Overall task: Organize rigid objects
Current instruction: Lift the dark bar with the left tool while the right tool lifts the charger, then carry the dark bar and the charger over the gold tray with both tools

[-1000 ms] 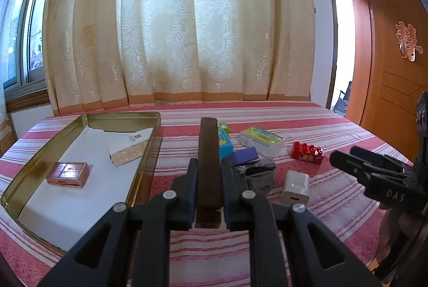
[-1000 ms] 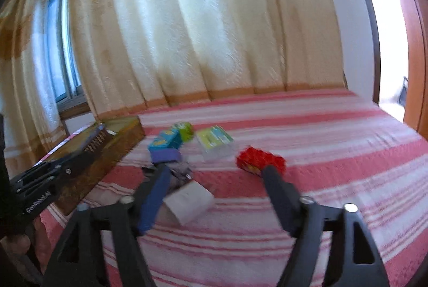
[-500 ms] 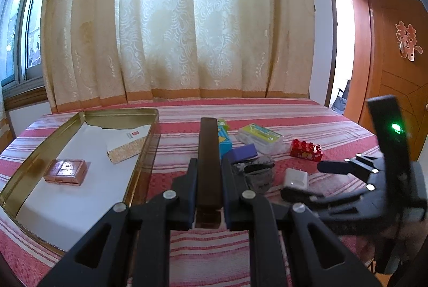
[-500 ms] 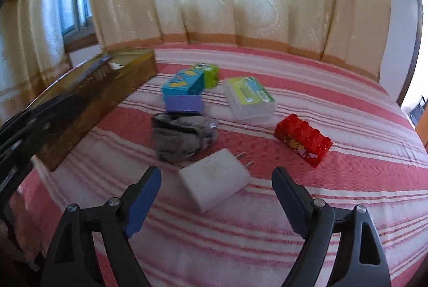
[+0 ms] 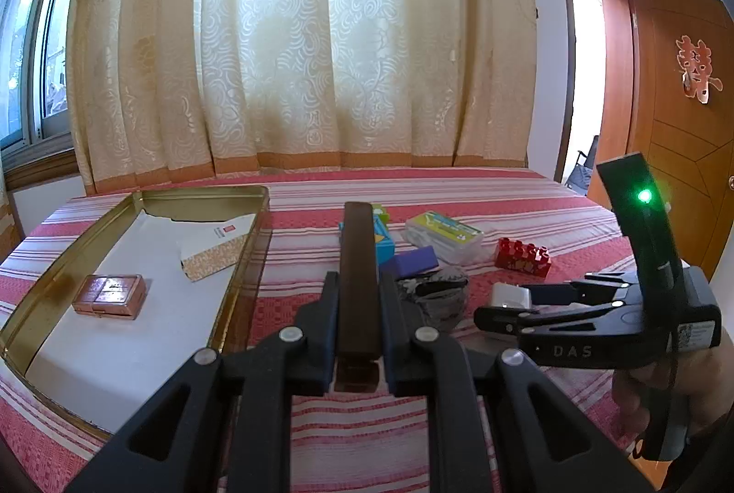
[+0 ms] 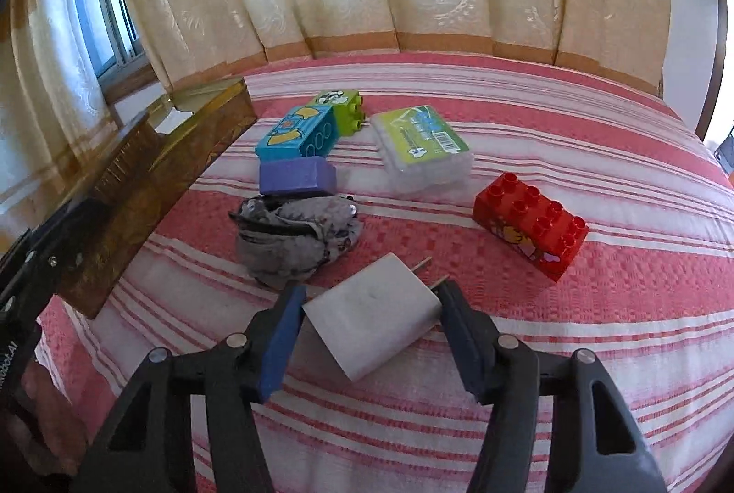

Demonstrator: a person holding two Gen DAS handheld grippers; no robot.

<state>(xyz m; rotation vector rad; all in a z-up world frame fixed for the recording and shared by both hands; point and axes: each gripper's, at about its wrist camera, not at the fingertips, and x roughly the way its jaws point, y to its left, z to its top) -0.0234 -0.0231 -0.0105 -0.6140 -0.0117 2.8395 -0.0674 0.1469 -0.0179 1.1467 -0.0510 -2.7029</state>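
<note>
My left gripper (image 5: 358,277) is shut on a long dark brown bar (image 5: 358,236), held level above the striped bed beside the gold tray (image 5: 202,190). In the right wrist view my right gripper (image 6: 371,300) points down at a white charger (image 6: 376,309) that lies on the bed with its prongs pointing away. Its jaws are closing, and both pads touch opposite corners of the charger. From the left wrist view the right gripper (image 5: 502,300) sits low at the right, a hand on its grip.
Beyond the charger lie a grey cloth bundle (image 6: 293,231), a purple block (image 6: 296,176), a blue brick (image 6: 298,132), a green brick (image 6: 341,109), a clear box with a green label (image 6: 422,146) and a red brick (image 6: 532,224). The tray holds a copper box (image 5: 110,294) and a card (image 5: 215,249).
My right gripper tipped downward, came in over the charger and narrowed its jaws from wide open onto it. The left gripper and its bar stayed put.
</note>
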